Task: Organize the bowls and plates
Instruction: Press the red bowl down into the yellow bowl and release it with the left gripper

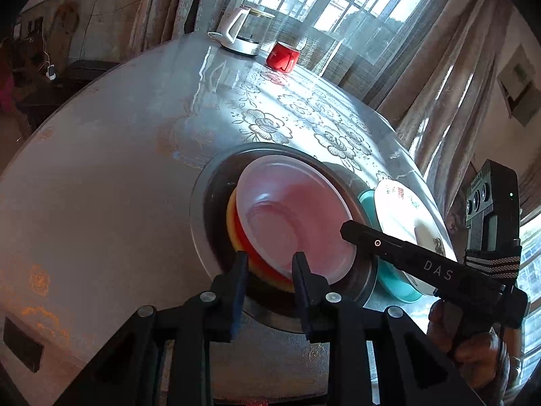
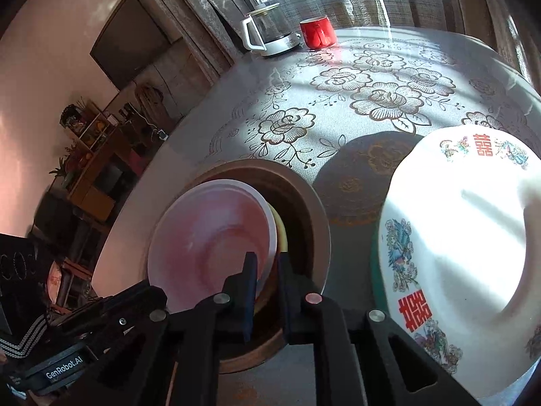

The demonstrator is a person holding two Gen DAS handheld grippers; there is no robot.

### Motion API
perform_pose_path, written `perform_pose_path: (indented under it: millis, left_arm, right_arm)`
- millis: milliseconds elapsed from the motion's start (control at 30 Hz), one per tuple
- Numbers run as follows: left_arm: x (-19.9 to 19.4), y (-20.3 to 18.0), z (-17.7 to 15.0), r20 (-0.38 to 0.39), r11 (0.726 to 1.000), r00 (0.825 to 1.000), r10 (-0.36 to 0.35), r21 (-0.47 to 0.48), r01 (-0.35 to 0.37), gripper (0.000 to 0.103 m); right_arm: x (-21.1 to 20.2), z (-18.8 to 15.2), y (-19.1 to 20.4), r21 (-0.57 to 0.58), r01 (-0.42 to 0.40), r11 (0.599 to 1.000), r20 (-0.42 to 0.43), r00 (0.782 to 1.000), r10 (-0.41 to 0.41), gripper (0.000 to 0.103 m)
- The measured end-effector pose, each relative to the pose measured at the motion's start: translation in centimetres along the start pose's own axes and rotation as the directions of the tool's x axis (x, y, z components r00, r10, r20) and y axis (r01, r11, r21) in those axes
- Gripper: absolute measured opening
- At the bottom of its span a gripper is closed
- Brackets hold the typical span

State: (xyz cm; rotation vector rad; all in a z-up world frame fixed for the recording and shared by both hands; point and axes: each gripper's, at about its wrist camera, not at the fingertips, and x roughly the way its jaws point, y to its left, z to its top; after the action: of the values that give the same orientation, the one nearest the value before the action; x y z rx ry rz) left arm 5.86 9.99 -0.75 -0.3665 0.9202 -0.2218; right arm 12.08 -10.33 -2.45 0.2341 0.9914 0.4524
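My left gripper (image 1: 268, 264) straddles the near rim of the stack of shallow plastic plates (image 1: 294, 223), pale pink on top with red and yellow edges below; its jaws stand narrow, and I cannot tell whether the pads press the rim. My right gripper (image 2: 267, 267) is closed tight on that stack's rim (image 2: 270, 237) at its right side. The stack sits tilted inside a wide, dark brown round bowl (image 2: 304, 186). Just right of it, a white ceramic plate painted with red characters and birds (image 2: 456, 237) rests on a teal plastic dish (image 1: 392, 280). All this stands on a round table under a glossy lace-patterned floral cloth (image 2: 338, 118). At the far edge stand a glass kettle with a white handle (image 2: 270, 34) and a red mug (image 2: 318, 32), before curtains and a barred window (image 1: 321, 0).
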Motion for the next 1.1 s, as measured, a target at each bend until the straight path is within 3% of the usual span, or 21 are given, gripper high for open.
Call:
perform_pose_path:
  millis: [333,800,967,1100]
  left_arm:
    - [-1.1,0.2,-0.2,0.055,0.998,0.997,0.046,0.028,-0.048,0.032]
    - [-3.3,1.9,1.0,0.173,1.0,0.985,0.019,0.0,-0.019,0.032]
    - [-2.1,1.3,2.3,0.165,0.998,0.985,0.047,0.042,-0.054,0.032]
    - [-0.2,0.8,2.6,0.114,0.995,0.991,0.067,0.068,-0.075,0.027]
  right_arm:
    - [0.1,0.0,0.1,0.009,-0.003,1.0,0.0,1.0,0.003,0.013]
    - [-0.2,0.0,-0.2,0.035,-0.033,0.999,0.001,0.999,0.033,0.02]
    - [-0.1,0.1,0.2,0.017,-0.017,1.0,0.004,1.0,0.016,0.021]
    - [0.0,0.1,0.4,-0.003,0.012,1.0,0.011,1.0,-0.012,0.021]
